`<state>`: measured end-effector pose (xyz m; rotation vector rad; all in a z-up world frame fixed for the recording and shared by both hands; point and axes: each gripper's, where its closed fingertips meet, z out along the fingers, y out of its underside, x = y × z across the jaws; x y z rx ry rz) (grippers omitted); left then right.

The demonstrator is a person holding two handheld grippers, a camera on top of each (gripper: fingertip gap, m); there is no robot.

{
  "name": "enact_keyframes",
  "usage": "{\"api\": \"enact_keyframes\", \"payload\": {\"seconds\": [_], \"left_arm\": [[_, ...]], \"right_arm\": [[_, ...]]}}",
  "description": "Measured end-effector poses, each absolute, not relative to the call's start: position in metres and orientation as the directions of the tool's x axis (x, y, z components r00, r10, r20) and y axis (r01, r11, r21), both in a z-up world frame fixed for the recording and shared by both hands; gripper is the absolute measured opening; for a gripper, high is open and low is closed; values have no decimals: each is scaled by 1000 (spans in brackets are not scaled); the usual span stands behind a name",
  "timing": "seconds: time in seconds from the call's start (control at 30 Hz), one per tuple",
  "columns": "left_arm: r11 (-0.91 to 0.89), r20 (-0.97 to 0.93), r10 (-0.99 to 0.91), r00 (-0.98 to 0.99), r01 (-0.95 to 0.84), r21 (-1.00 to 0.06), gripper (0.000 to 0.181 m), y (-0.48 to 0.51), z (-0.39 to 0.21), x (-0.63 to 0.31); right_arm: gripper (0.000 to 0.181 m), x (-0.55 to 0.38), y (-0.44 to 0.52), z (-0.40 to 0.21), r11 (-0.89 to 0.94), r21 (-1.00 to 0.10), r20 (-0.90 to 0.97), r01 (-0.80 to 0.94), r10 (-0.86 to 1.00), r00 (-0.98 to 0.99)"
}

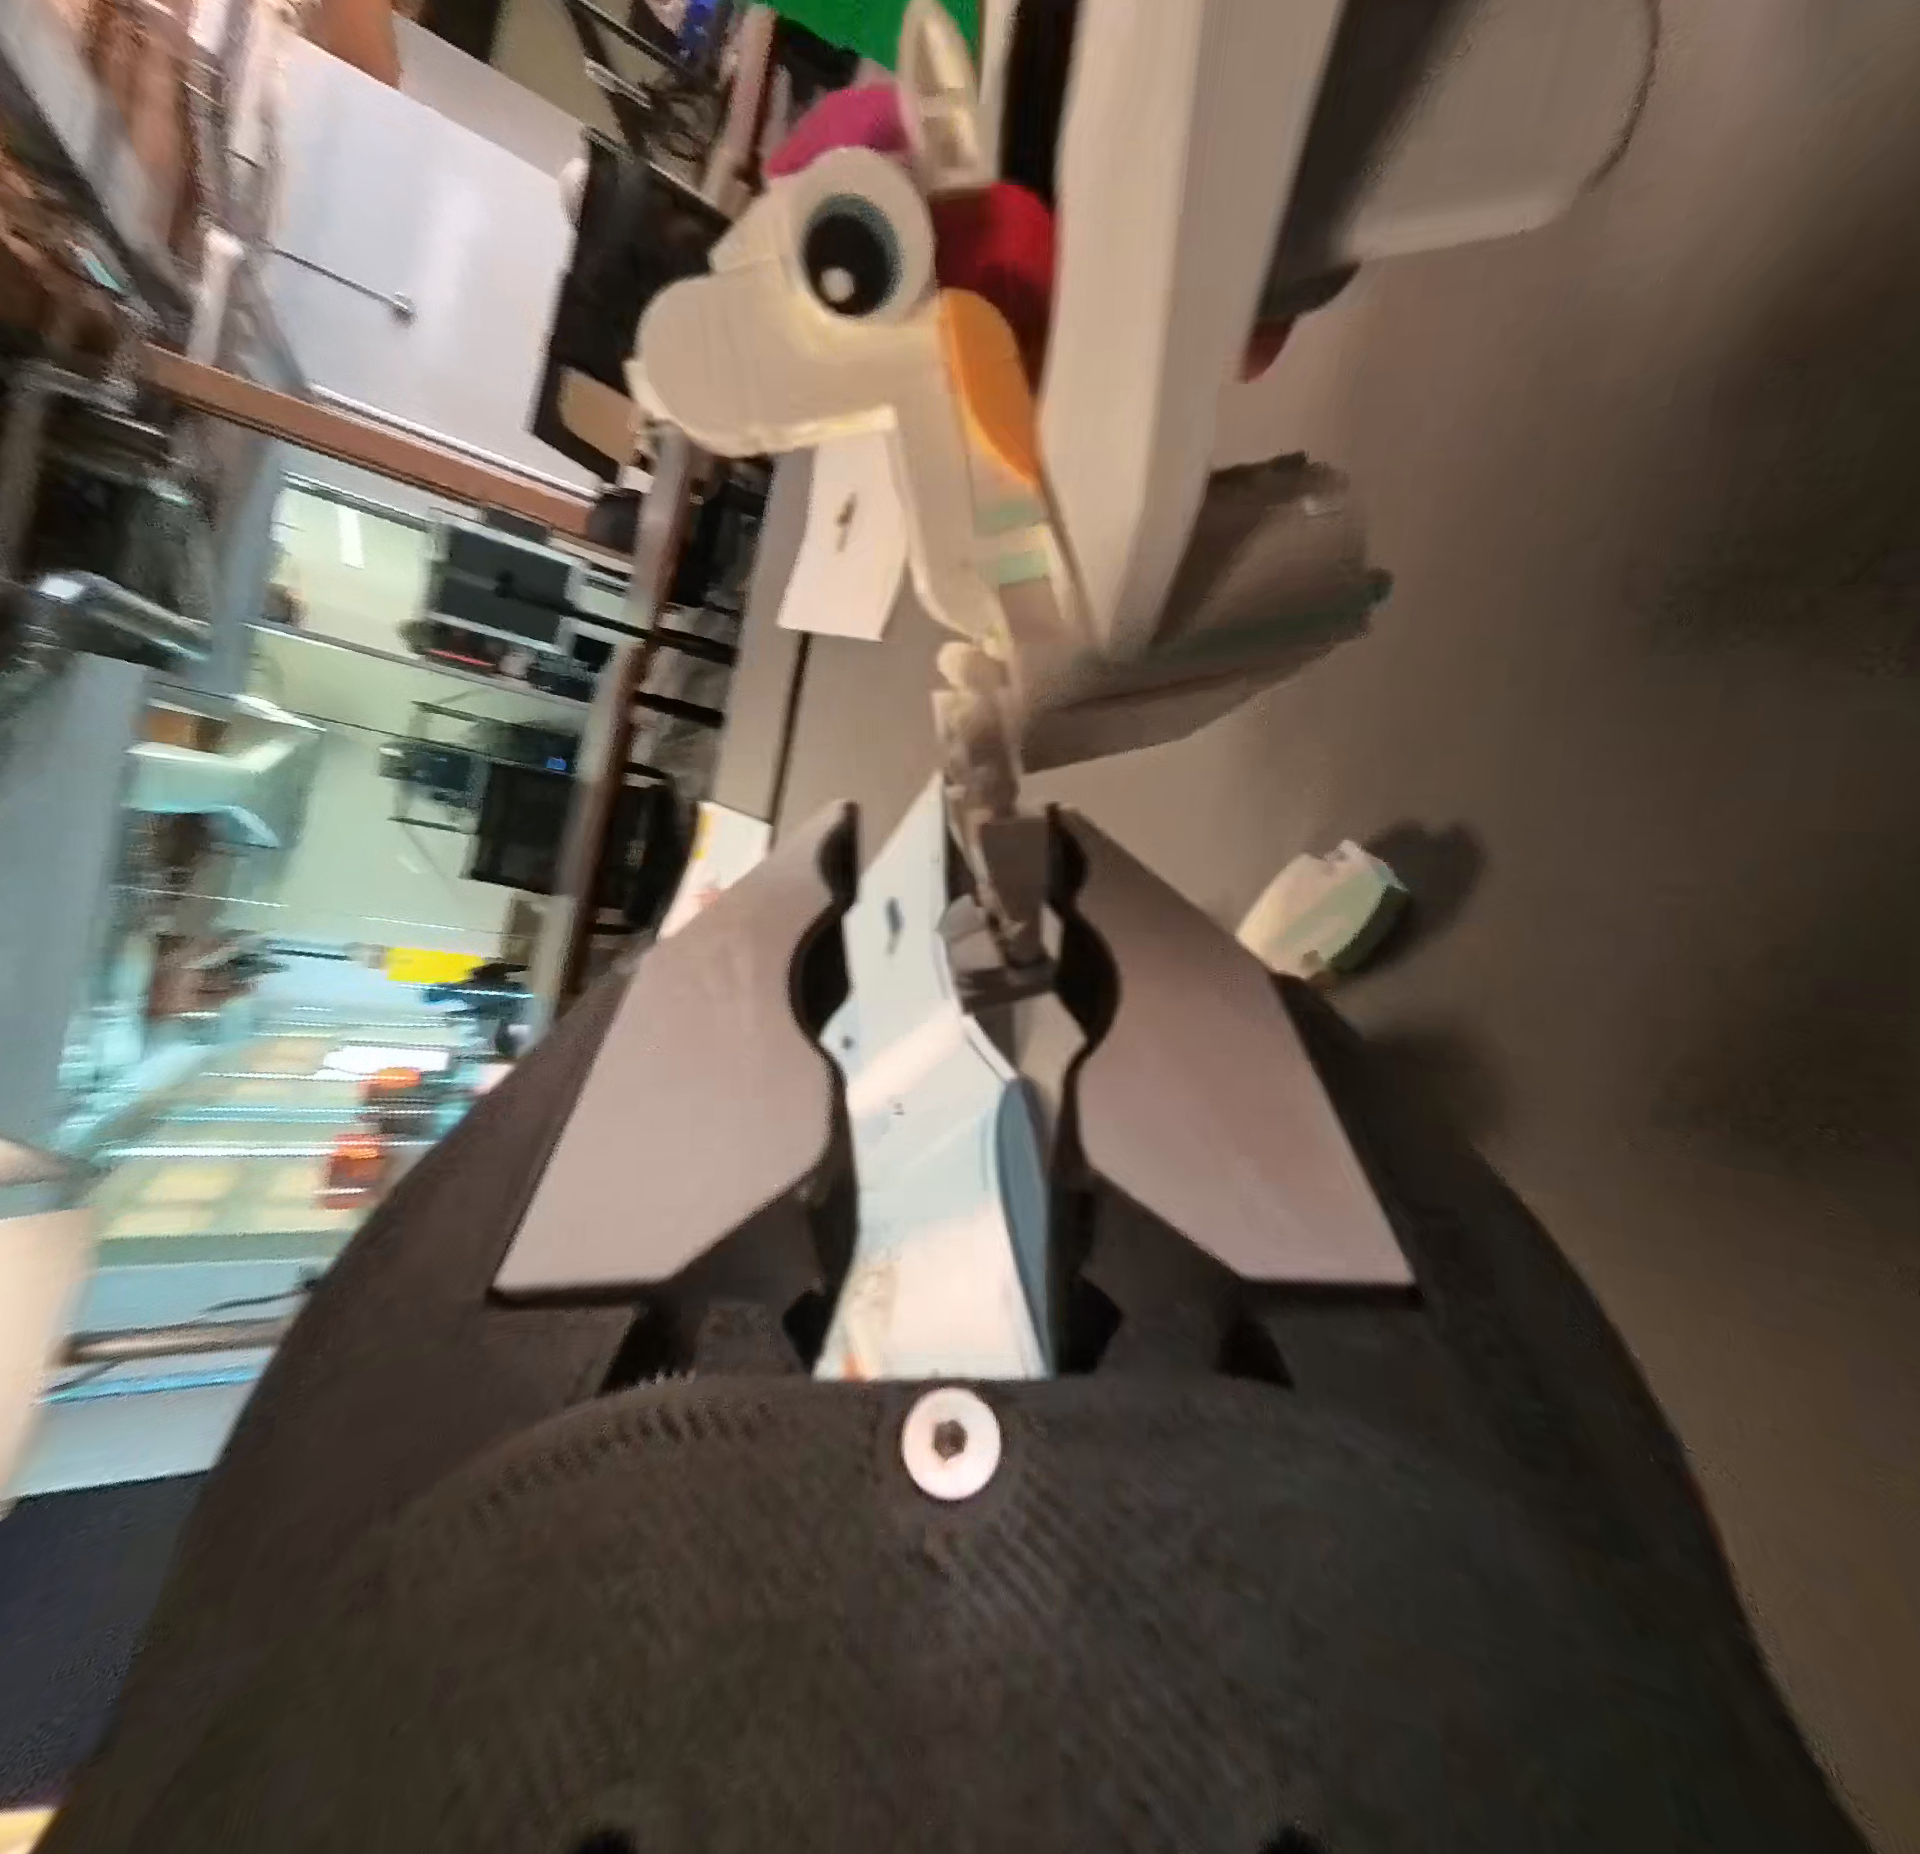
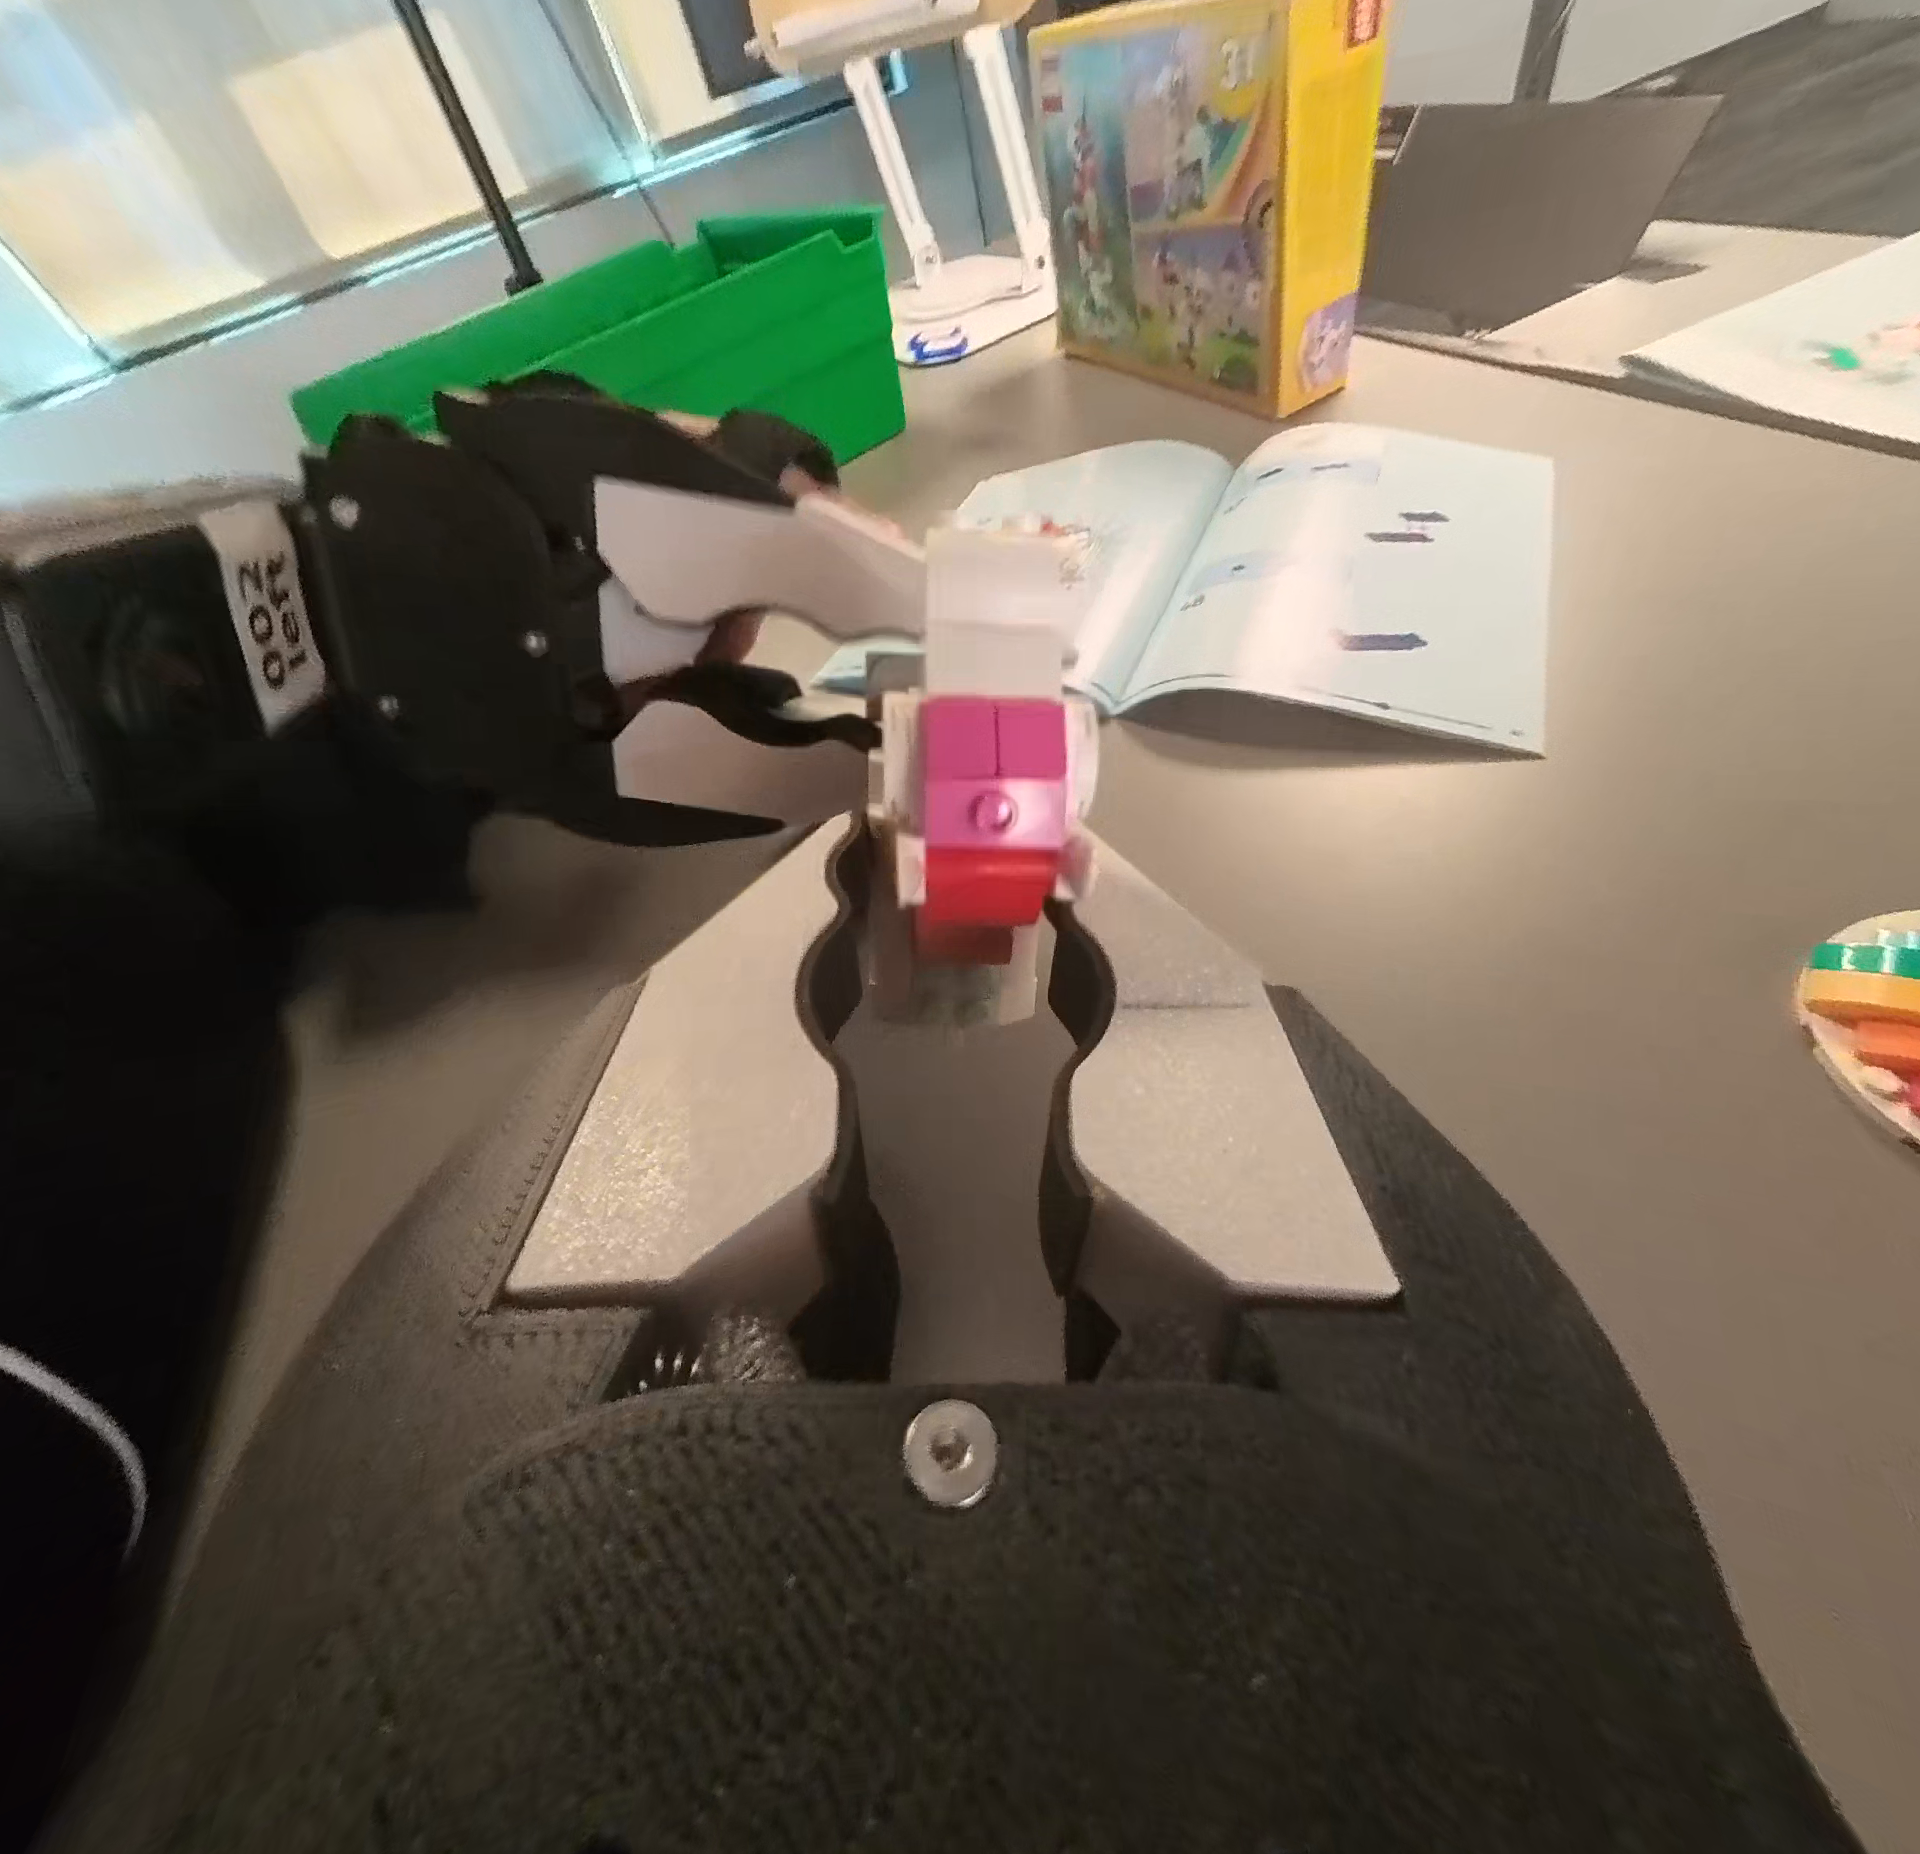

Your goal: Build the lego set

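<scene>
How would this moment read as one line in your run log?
left gripper: shut on unicorn model | right gripper: shut on unicorn model | instruction booklet: open on table

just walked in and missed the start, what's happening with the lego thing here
A person is working two handheld grippers on a half-built lego unicorn, held up above the grey table. The right gripper pinches its red and pink end, while the left gripper grips it from the side. An open instruction booklet, the set's box and a green bin sit behind.
</scene>
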<state>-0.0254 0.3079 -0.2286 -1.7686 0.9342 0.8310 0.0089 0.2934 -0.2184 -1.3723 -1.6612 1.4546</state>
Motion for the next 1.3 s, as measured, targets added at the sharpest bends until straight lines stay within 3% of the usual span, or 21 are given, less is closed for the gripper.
{"api": "enact_keyframes", "payload": {"seconds": [0.1,0.2,0.33,0.63,0.73,0.83,0.97,1.2,1.3], "left_arm": [[-275,-622,-378,685,-725,-632,66,293,-231,-12],[-304,-150,-568,810,-375,-876,63,272,-215,15],[-410,246,-675,695,-76,-909,52,255,-202,30],[-427,257,-665,702,-73,-901,35,259,-214,29],[-440,298,-600,743,4,-898,34,269,-214,14],[-419,398,-534,746,176,-891,34,277,-201,-5],[-372,462,-482,745,303,-877,34,283,-192,-22],[-290,517,-480,709,428,-856,34,284,-175,-32],[-296,519,-487,702,427,-854,34,282,-176,-32]], "right_arm": [[32,15,284,-223,-7,-918,-184,396,893,-412],[32,21,277,-220,59,-893,-192,447,847,-495],[31,29,260,-208,143,-871,-226,470,733,-642],[31,19,255,-207,299,-825,-139,480,716,-684],[38,5,270,-206,351,-830,20,433,795,-606],[60,-6,288,-198,434,-835,225,338,831,-509],[61,-15,293,-195,595,-766,472,243,777,-416],[50,-29,297,-196,599,-741,518,302,797,-309],[31,-31,297,-192,649,-706,581,284,760,-292]]}}
